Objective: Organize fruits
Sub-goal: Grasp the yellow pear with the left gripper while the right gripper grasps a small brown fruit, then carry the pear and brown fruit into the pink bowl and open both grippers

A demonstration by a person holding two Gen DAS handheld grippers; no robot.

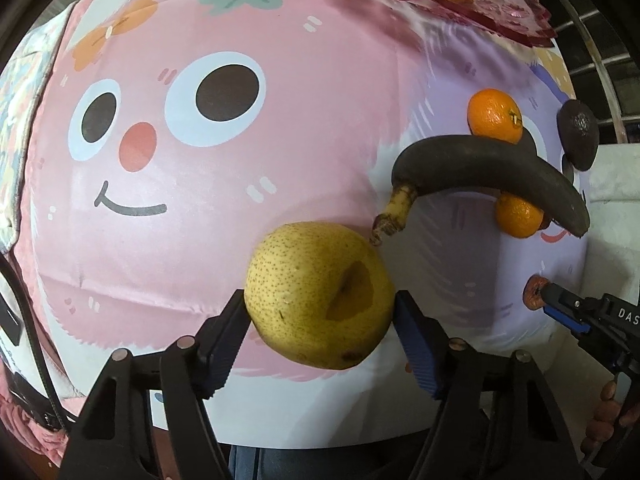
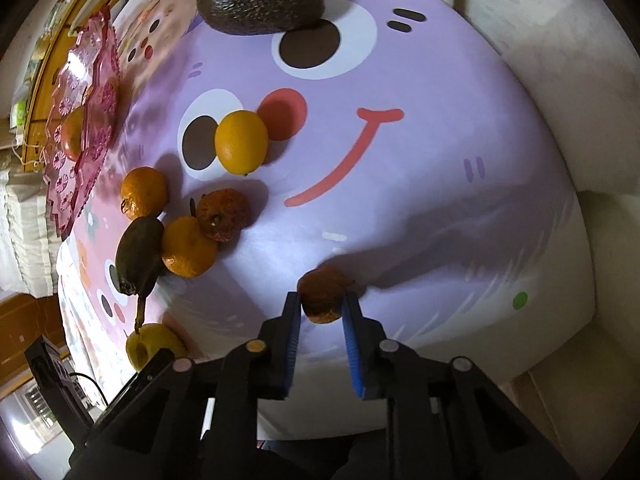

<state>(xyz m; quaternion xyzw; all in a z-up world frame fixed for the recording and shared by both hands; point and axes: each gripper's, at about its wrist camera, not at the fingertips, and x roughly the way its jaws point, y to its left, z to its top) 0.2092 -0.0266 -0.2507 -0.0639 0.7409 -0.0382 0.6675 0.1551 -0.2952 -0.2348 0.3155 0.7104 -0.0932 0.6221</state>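
My left gripper (image 1: 320,320) clamps one pear (image 1: 320,294); my right gripper (image 2: 322,304), lettered "DAS", pinches one brown fruit (image 2: 322,294).

A home, most likely a living or dining room: a cartoon-face tablecloth (image 1: 224,128) covers the table, a pink plastic fruit tray (image 2: 82,120) sits at ten o'clock, with wooden furniture (image 2: 44,80) behind it.

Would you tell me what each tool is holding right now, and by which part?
The left tool clamps the yellow pear across its sides. The right tool grips a small dark orange fruit by its sides.
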